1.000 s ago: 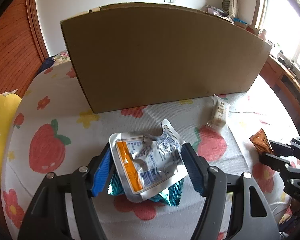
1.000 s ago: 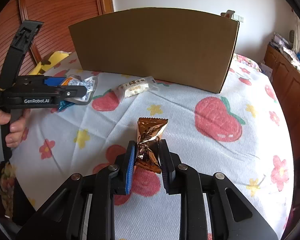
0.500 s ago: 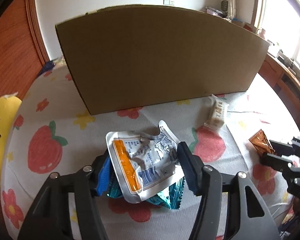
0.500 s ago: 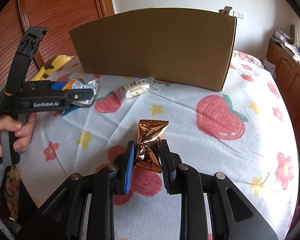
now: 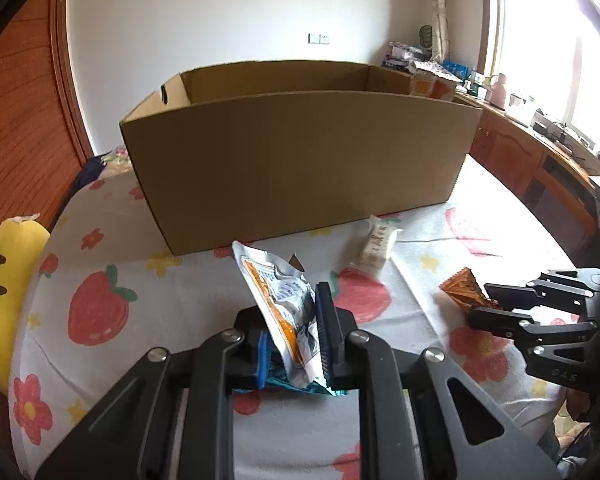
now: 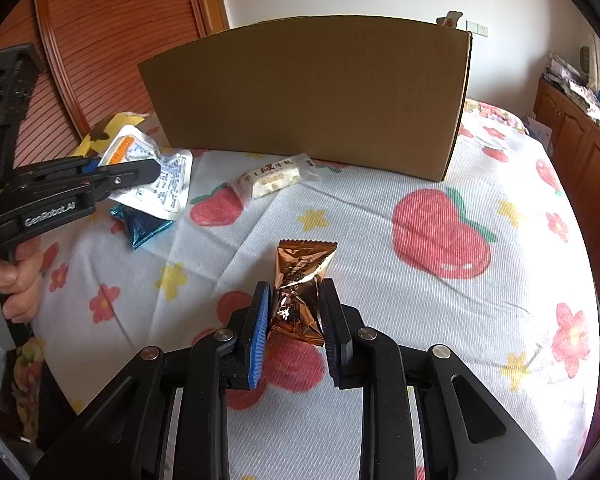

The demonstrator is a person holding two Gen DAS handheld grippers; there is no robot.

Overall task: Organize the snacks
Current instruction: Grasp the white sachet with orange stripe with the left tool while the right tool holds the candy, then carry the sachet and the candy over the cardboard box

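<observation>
My left gripper [image 5: 294,338] is shut on a white and orange snack pouch [image 5: 280,300] and holds it lifted above the table, short of the open cardboard box [image 5: 300,160]. A teal foil packet [image 5: 296,386] lies on the table under it. My right gripper [image 6: 292,330] is shut on a copper foil snack packet [image 6: 300,284] low over the tablecloth. In the right wrist view the left gripper [image 6: 140,170] holds the pouch [image 6: 156,176] above the teal packet [image 6: 142,226]. A white nougat packet [image 5: 376,246] lies near the box front, also seen in the right wrist view [image 6: 272,178].
The table wears a white cloth with strawberries and flowers [image 6: 440,236]. A yellow plush toy [image 5: 4,280] lies at the left edge. Wooden cabinets [image 5: 540,160] with clutter stand at the right. A wooden door [image 6: 112,40] is behind on the left.
My left gripper has closed on the white and orange pouch and lifted it, so the box's open top now shows. The teal packet stayed on the table. My right gripper still holds the copper packet.
</observation>
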